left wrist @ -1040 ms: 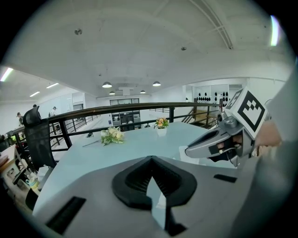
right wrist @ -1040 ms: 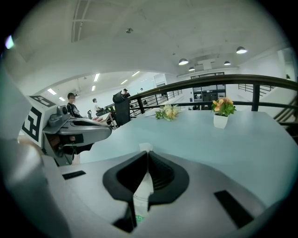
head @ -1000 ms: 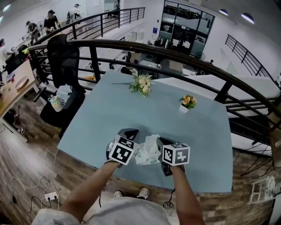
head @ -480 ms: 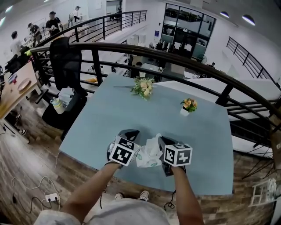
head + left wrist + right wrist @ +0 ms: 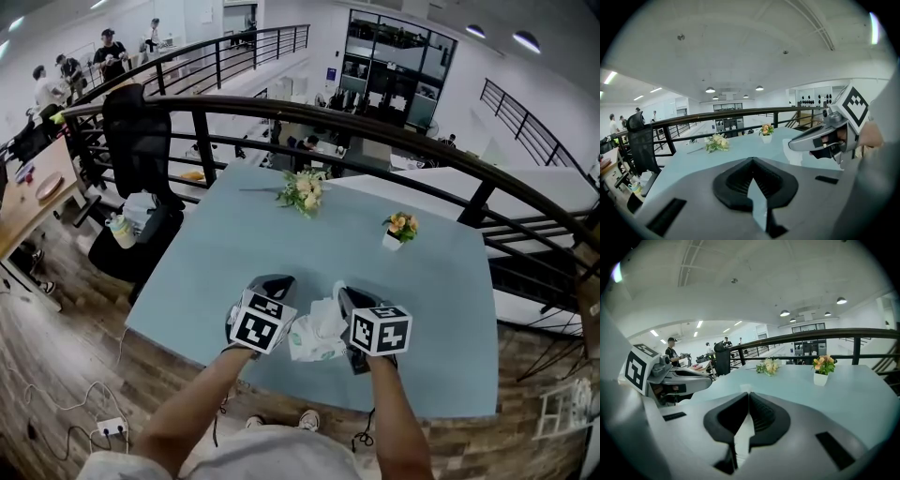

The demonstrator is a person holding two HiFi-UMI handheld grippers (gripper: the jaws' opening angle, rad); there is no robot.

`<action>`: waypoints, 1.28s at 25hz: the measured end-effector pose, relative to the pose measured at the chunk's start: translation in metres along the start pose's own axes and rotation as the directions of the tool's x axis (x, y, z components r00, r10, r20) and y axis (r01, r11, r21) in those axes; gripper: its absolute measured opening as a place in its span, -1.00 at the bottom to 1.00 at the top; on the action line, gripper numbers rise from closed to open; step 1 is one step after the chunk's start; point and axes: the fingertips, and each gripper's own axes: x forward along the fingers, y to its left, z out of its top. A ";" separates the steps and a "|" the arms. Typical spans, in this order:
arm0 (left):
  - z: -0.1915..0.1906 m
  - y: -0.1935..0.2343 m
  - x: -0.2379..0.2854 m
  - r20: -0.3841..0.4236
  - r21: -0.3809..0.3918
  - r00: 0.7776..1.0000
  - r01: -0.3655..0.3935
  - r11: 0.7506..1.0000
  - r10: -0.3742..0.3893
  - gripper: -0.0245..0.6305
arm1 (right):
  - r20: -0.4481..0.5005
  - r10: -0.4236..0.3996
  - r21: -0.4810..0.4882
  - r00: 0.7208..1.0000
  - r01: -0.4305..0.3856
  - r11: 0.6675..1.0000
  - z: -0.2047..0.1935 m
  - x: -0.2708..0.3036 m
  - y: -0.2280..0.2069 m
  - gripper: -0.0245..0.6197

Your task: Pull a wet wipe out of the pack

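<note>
The wet wipe pack [image 5: 312, 346], white with green print, lies near the table's front edge between my two grippers. A crumpled white wipe [image 5: 326, 315] rises out of it toward my right gripper [image 5: 345, 295]. In the right gripper view the right gripper [image 5: 747, 394] is shut on the wipe, which shows as a white strip between its jaws. My left gripper [image 5: 274, 283] stands just left of the pack. In the left gripper view its jaws [image 5: 752, 161] meet at the tips with nothing between them. That view also shows the right gripper [image 5: 820, 140] with the wipe [image 5: 799, 157] below it.
On the light blue table [image 5: 281, 234] a loose flower bunch [image 5: 303, 190] lies at the far edge and a small white flower pot [image 5: 399, 228] stands at the far right. A curved black railing [image 5: 375, 117] runs behind the table. A black office chair [image 5: 141, 141] stands to its left.
My right gripper has risen slightly with the wipe in its jaws. The left gripper has stayed in place beside the pack.
</note>
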 end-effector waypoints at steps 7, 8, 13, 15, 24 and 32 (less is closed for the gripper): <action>0.007 0.010 -0.001 0.014 0.001 1.000 -0.013 1.000 0.013 -0.94 | 0.045 -0.001 -0.012 0.999 0.001 1.000 0.023 -0.001 0.001 -0.89; 0.007 0.012 -0.002 0.016 0.000 1.000 -0.016 1.000 0.016 -0.94 | 0.051 0.000 -0.016 0.999 0.001 1.000 0.027 -0.001 0.002 -0.89; 0.010 0.020 -0.006 0.024 -0.006 0.999 -0.035 0.999 0.036 -0.94 | 0.074 0.004 -0.025 0.997 -0.002 1.000 0.039 -0.003 0.003 -0.89; 0.012 0.022 -0.007 0.031 -0.011 0.999 -0.041 0.999 0.041 -0.94 | 0.082 0.003 -0.027 0.997 -0.001 1.000 0.043 -0.003 0.002 -0.89; 0.021 0.035 -0.015 0.051 -0.018 0.996 -0.075 0.997 0.076 -0.94 | 0.118 0.030 -0.050 0.993 -0.024 0.998 0.065 0.001 0.011 -0.89; 0.015 0.053 -0.029 0.051 -0.039 0.991 -0.119 0.992 0.121 -0.94 | 0.128 0.077 -0.082 0.989 -0.066 0.994 0.077 0.013 0.033 -0.89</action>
